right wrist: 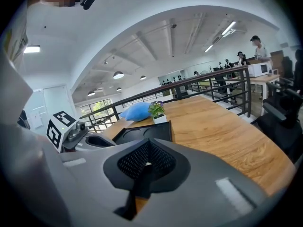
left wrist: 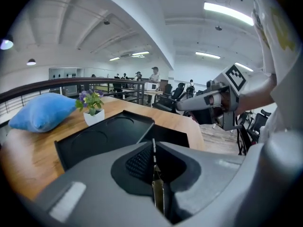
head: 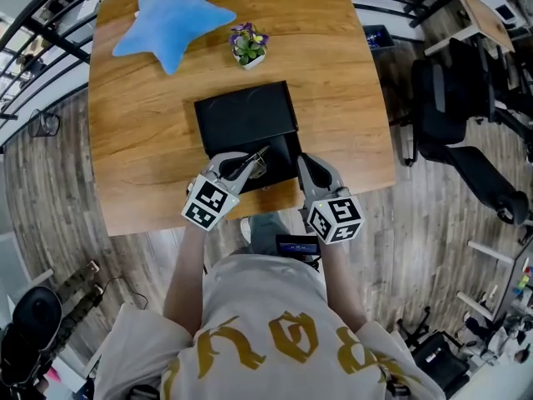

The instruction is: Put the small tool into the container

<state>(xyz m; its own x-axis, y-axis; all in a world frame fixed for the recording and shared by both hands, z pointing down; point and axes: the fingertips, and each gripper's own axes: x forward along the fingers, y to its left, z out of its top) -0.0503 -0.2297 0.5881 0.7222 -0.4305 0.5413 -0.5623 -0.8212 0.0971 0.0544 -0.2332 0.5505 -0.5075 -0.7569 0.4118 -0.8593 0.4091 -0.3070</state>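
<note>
Left gripper (left wrist: 154, 148): clenched on the small tool (left wrist: 154, 163), a thin metal strip held edge-up at the near end of the black container (head: 246, 117). Right gripper (right wrist: 147, 163): closed on nothing, just beside. Handling, as judged: bring the tool over the open recess, lower it, then release. Beyond: potted plant (head: 248, 45), blue star cushion (head: 171, 22).

Table (head: 333, 73) smooth wood; container (head: 246, 119) matt black plastic; cushion (head: 175, 23) soft cloth; tool (left wrist: 157, 193) metallic.

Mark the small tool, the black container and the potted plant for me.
small tool (head: 256, 157): head view, middle of its thin shaft.
black container (head: 246, 117): head view, its flat far panel.
potted plant (head: 249, 43): head view, its leaves.
</note>
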